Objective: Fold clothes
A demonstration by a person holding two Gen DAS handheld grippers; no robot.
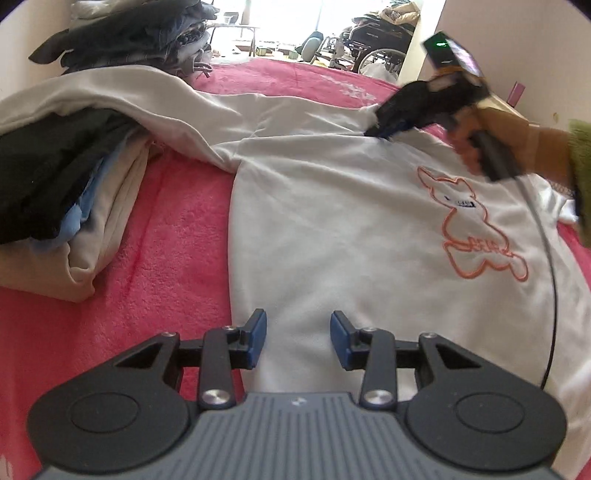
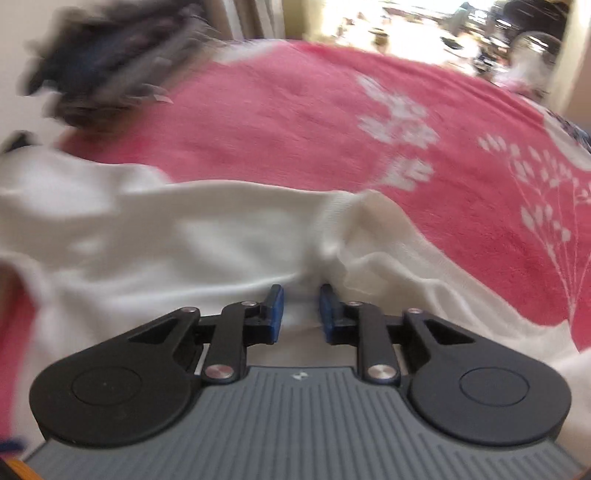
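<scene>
The white sweatshirt (image 1: pixel 332 229) is spread flat on the pink blanket (image 1: pixel 177 236), and room to pass is left above its whole front. To its left, a narrow strip of bare blanket is bounded by a stack of folded clothes (image 1: pixel 62 192), over which one sleeve (image 1: pixel 122 96) is draped. Beyond the sweatshirt's far left corner, a dark heap of clothes (image 1: pixel 136 33) blocks the way by the wall. Its far edge is occupied by the right gripper (image 1: pixel 384 127), and a cable (image 1: pixel 550 258) is trailed across its right side. Beyond the far edge, open blanket is seen.
</scene>
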